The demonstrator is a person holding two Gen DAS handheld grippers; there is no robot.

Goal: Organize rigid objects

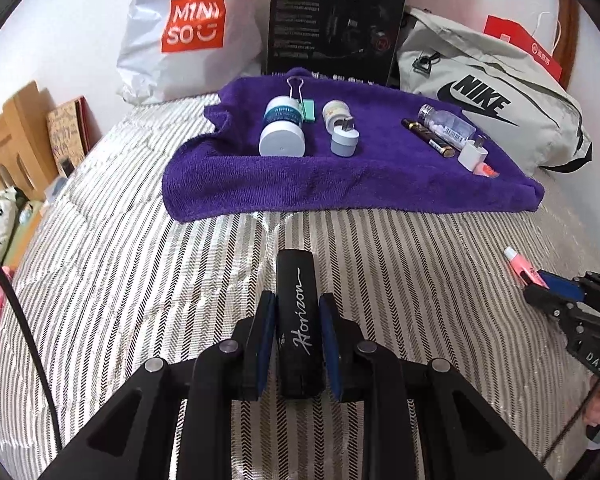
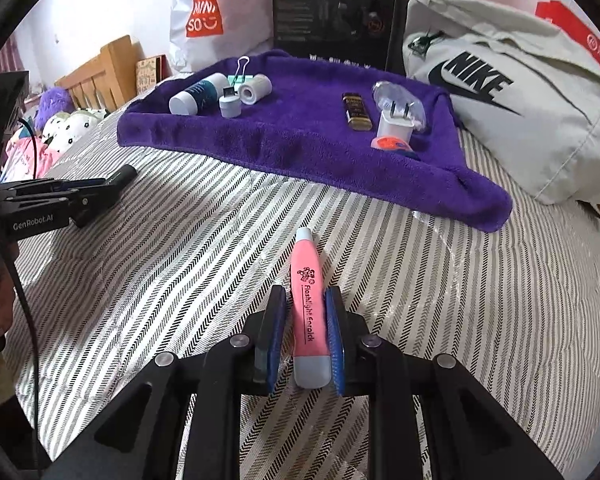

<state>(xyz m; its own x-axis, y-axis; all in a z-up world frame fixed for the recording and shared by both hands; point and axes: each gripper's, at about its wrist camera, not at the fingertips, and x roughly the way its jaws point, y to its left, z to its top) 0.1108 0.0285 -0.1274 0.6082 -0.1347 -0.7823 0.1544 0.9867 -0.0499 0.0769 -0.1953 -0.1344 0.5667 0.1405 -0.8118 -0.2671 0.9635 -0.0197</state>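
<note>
Your left tongs [image 1: 298,344] clamp the black case [image 1: 299,320]; right tongs [image 2: 306,340] pinch the pink flashlight [image 2: 309,312], which may slip, being gripped off-centre.

My black case [image 1: 300,320] runs back between the pads, so its rear end is hidden from me. The pink flashlight [image 2: 309,308] does the same on my other side. Up top, the black box [image 1: 334,20] is cut off by the frame, and its small print is too blurred to read. The orange thing [image 2: 390,144] sits half behind the white plug [image 2: 394,124]; I can't tell what it is.
</note>
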